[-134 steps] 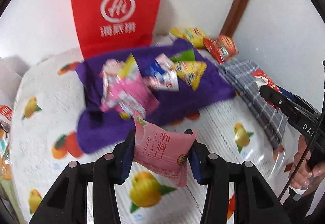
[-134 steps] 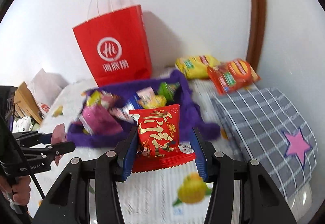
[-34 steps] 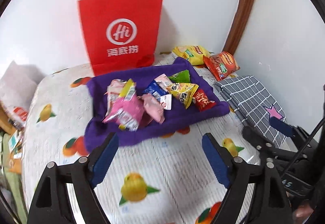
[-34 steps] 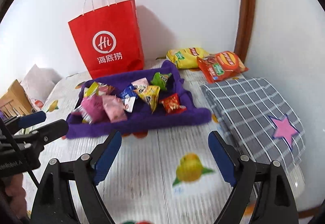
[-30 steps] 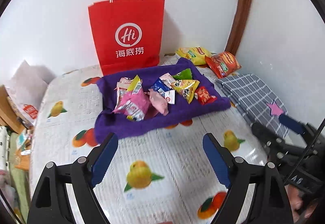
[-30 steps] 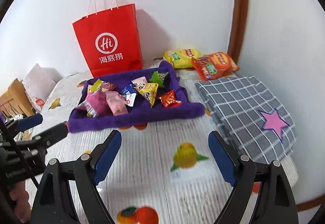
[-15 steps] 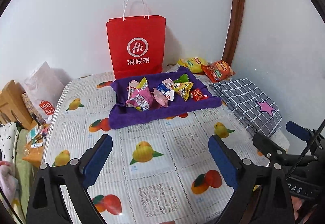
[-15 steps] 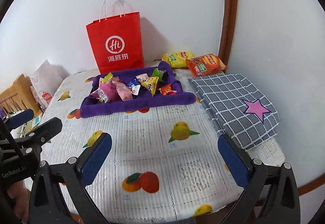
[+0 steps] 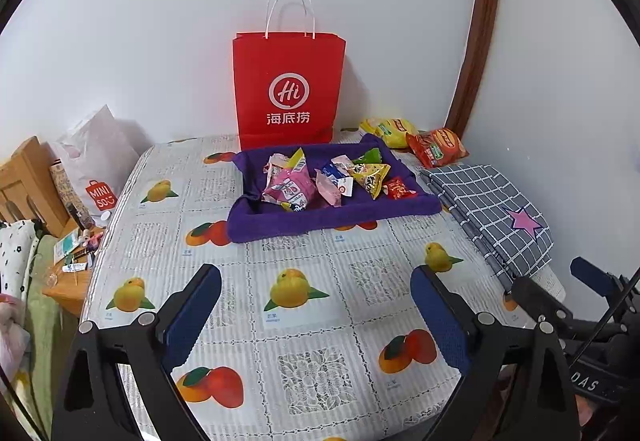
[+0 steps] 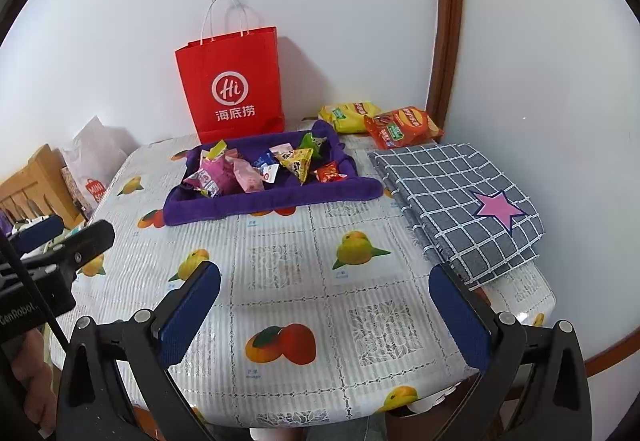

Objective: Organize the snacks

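A purple cloth tray [image 9: 332,219] [image 10: 272,201] sits at the back middle of the table and holds several small snack packets: a pink one [image 9: 290,187] [image 10: 248,175], a yellow triangular one [image 9: 370,175] [image 10: 298,161], a small red one [image 9: 398,189] [image 10: 330,173]. My left gripper [image 9: 316,289] is open and empty over the table's near part, far from the tray. My right gripper [image 10: 324,289] is open and empty, also near the front edge.
A red paper bag [image 9: 288,93] [image 10: 232,89] stands against the wall behind the tray. Yellow [image 9: 388,129] and orange [image 9: 438,145] chip bags lie at the back right. A folded grey checked cloth [image 10: 460,197] covers the right side. A white Miniso bag [image 9: 96,169] stands left.
Both grippers let go of their packets, which now lie in the purple tray, and drew back and up to the table's near edge with jaws wide open.
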Demonstrator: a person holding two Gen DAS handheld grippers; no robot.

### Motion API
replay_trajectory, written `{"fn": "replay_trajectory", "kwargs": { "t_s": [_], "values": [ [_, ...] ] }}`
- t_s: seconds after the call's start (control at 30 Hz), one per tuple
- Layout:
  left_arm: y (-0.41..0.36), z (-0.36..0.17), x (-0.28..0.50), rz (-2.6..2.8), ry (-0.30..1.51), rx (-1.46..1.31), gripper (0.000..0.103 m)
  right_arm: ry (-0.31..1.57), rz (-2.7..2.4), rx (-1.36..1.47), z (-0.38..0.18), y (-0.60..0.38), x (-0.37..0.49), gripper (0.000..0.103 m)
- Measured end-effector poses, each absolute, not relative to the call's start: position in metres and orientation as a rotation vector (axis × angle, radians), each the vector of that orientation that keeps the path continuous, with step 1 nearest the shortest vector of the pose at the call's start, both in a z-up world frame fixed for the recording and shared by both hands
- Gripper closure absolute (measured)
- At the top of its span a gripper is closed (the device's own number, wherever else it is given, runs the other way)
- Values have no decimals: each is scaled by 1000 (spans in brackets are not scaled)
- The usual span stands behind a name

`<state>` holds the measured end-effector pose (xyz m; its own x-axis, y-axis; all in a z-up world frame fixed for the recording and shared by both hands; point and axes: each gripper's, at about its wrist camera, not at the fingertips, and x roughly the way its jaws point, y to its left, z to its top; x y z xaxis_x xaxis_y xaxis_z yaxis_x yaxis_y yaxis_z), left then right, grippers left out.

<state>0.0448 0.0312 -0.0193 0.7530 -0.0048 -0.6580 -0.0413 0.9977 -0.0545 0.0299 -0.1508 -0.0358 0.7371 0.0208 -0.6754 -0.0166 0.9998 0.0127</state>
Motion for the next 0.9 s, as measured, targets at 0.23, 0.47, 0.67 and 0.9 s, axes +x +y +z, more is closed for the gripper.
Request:
{"fn": "replay_trajectory", "kwargs": {
  "t_s": [0.23,0.47,0.67,0.9],
  "values": [
    [32,-16,40,21,710,-71,7,735,33,-8,-35,-145,23,0],
    [32,-15,38,23,707,-71,7,736,32,2,-35,-146,22,0],
    [32,-14,37,18,704,-68,7,728,33,5,-32,-146,19,0],
    [29,-11,35,16,704,-64,7,719,32,8,-30,-147,16,0]
  ]
}}
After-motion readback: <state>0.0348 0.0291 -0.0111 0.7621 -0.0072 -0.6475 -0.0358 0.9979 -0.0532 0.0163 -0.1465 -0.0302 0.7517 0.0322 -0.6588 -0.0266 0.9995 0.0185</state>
